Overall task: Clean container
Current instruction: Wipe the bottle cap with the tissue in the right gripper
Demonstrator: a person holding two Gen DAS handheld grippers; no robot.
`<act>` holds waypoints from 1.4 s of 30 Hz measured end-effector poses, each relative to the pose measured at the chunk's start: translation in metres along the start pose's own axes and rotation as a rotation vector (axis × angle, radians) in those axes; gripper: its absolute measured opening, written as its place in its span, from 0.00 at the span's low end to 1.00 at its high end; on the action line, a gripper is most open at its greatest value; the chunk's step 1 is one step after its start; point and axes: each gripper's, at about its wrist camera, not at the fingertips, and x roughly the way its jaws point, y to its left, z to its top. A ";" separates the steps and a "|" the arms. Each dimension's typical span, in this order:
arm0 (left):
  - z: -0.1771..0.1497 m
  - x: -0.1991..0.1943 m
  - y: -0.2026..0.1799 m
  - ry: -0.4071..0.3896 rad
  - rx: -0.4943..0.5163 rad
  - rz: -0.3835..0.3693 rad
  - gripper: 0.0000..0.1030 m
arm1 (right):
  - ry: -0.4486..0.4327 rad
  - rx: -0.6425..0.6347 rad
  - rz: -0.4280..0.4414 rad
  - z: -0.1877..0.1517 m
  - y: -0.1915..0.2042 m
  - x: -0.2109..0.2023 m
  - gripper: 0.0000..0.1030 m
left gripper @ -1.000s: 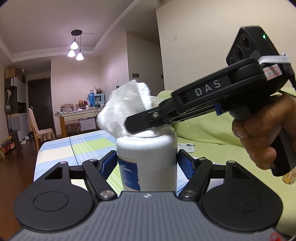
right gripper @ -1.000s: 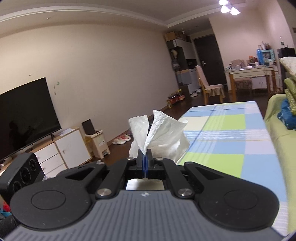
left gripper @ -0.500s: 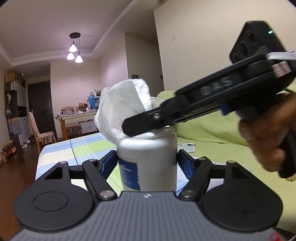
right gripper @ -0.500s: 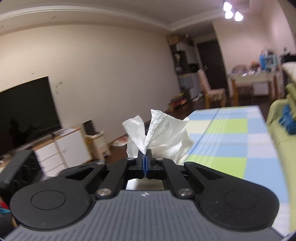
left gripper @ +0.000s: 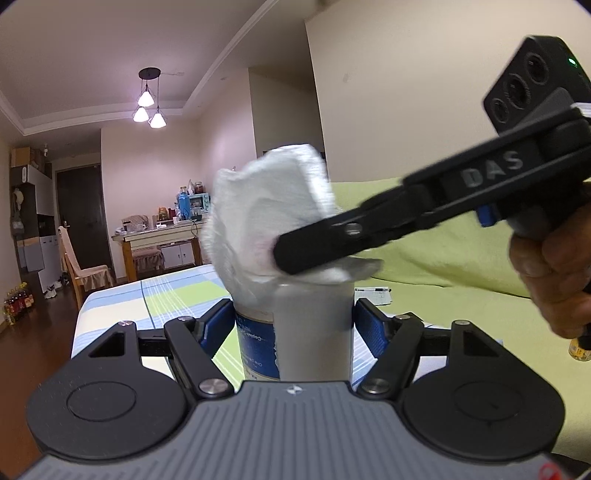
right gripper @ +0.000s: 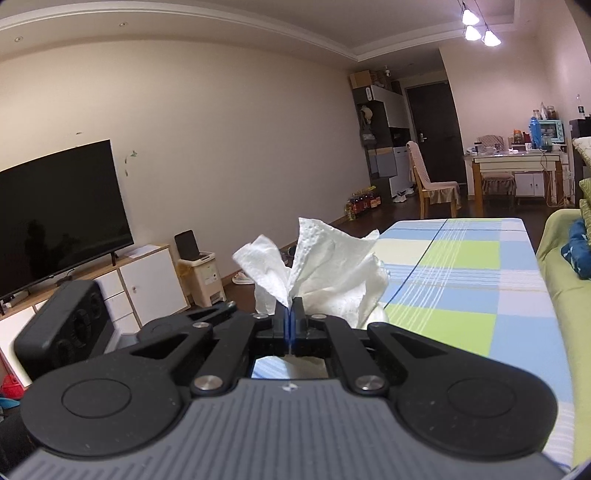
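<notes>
1. Holding the container (left gripper: 314, 332) upright, the left gripper (left gripper: 295, 325) has its blue pads (left gripper: 369, 328) clamped on the two sides.
2. The right gripper (right gripper: 290, 321) has its fingers pressed together on a crumpled paper towel (right gripper: 332, 273).
3. The towel sits on the container's rim and drapes down one side.
4. Wiping is under way; the inside cannot be seen, so remaining dirt is unknown.
5. The container's body likely remains to be wiped.

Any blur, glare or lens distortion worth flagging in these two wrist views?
Left wrist: paper towel and right gripper smeared by motion, ceiling lamps blown out, walls bowed. Right wrist: towel sharp, room edges curved, lamps flare.
</notes>
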 end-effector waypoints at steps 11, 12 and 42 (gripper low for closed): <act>-0.014 -0.012 0.002 -0.005 -0.021 -0.007 0.69 | -0.025 0.010 -0.074 -0.001 -0.019 -0.011 0.00; -0.014 -0.012 0.002 -0.007 -0.019 -0.008 0.69 | -0.022 0.007 -0.073 -0.002 -0.017 -0.014 0.00; -0.018 -0.014 0.002 -0.008 -0.010 0.005 0.69 | 0.032 -0.081 -0.072 0.003 0.010 -0.011 0.00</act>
